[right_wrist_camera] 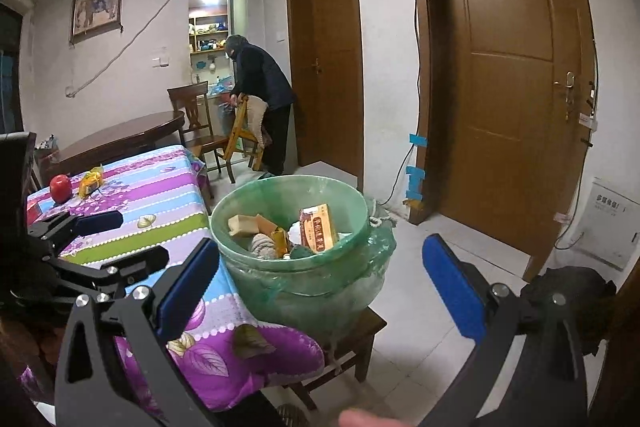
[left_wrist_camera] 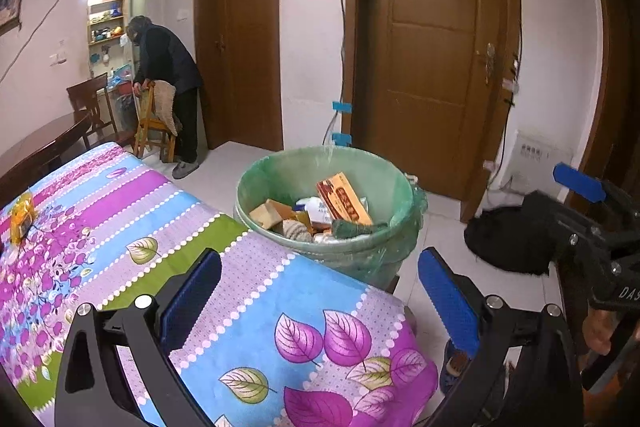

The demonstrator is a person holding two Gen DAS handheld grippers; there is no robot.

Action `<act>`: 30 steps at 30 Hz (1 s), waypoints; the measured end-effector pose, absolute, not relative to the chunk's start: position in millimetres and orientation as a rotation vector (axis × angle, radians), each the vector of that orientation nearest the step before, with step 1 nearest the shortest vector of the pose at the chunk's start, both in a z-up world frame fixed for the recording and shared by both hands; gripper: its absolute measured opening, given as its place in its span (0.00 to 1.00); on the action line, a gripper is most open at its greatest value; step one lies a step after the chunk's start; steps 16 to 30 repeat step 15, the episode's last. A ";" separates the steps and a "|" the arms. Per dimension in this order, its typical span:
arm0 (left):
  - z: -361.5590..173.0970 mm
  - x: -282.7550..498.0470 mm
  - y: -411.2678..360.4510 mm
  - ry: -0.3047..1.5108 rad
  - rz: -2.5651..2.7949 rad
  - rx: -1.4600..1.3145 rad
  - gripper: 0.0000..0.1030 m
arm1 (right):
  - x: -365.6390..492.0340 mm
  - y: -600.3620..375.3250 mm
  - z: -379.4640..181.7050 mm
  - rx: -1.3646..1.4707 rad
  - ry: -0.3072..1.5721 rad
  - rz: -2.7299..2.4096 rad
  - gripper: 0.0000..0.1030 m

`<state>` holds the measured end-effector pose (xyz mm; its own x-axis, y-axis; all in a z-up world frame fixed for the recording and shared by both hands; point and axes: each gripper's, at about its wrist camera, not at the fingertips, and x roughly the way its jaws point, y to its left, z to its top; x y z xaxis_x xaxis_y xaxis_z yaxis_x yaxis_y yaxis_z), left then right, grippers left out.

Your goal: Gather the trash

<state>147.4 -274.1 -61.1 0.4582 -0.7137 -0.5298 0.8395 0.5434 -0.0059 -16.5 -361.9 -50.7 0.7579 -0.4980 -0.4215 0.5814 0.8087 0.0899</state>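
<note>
Both grippers hang empty here; the left gripper point(left_wrist_camera: 320, 301) has its jaws spread wide over the corner of the flowered tablecloth point(left_wrist_camera: 132, 211); the right gripper point(right_wrist_camera: 320, 283) gapes just as wide, framing the green-lined bin point(right_wrist_camera: 288, 223) on its wooden stool point(right_wrist_camera: 360, 331); boxes and scraps fill the bin; a yellow wrapper point(right_wrist_camera: 90, 182) lies far back on the table beside a red apple point(right_wrist_camera: 61, 188), well clear of either jaw.

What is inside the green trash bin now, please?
The green trash bin holds an orange printed box, tan cardboard pieces and a knitted item. Anything deeper is covered.
</note>
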 end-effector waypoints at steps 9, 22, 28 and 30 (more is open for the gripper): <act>-60.1 147.2 -274.8 0.506 -0.932 0.298 0.95 | -14.4 -364.9 -53.5 0.222 0.406 -0.599 0.95; -58.3 148.7 -273.7 0.503 -0.910 0.277 0.95 | -12.2 -366.9 -55.1 0.223 0.417 -0.596 0.95; -58.3 148.7 -273.7 0.503 -0.910 0.277 0.95 | -12.2 -366.9 -55.1 0.223 0.417 -0.596 0.95; -58.3 148.7 -273.7 0.503 -0.910 0.277 0.95 | -12.2 -366.9 -55.1 0.223 0.417 -0.596 0.95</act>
